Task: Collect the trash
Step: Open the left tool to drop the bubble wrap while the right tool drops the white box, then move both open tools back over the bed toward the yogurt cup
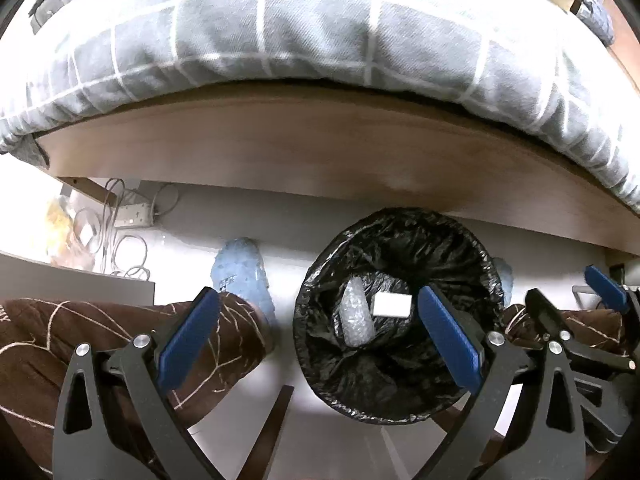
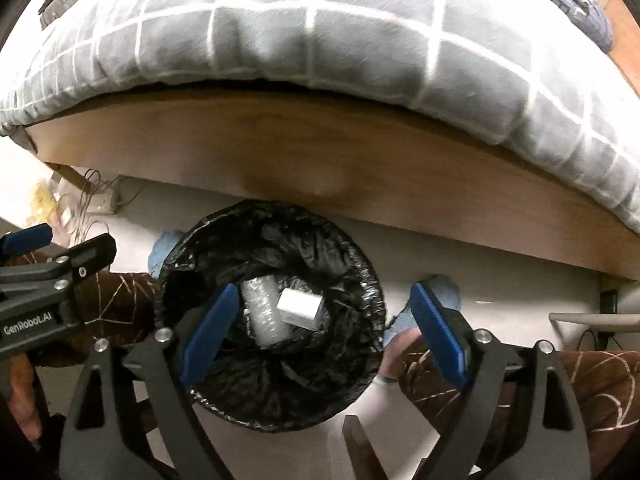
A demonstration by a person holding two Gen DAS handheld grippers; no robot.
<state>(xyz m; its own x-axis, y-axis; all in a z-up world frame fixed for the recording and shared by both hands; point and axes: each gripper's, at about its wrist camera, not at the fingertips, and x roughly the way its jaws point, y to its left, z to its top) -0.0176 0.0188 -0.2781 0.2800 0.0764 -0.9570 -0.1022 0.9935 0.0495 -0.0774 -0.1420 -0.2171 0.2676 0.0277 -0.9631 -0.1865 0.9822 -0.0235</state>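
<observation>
A round bin lined with a black bag (image 1: pixel 320 276) (image 2: pixel 360 264) stands on the floor against the bed frame. In its bottom lie a roll of bubble wrap (image 1: pixel 356 318) (image 2: pixel 262 316) and a small white box (image 1: pixel 393 306) (image 2: pixel 300 310). My right gripper (image 2: pixel 323 289) hangs open over the bin's mouth, nothing between its blue pads, the box well below them. My left gripper (image 1: pixel 316 292) is open too, above the bin's left rim, and empty. Each gripper shows at the edge of the other's view: the right gripper (image 1: pixel 572 292), the left gripper (image 2: pixel 64 242).
A bed with a grey checked duvet (image 1: pixel 280 32) and a wooden side board (image 1: pixel 300 148) fills the far side. A person's legs in brown patterned trousers (image 1: pixel 80 344) and blue slippers (image 1: pixel 240 272) flank the bin. A power strip with cables (image 1: pixel 132 216) lies at the left.
</observation>
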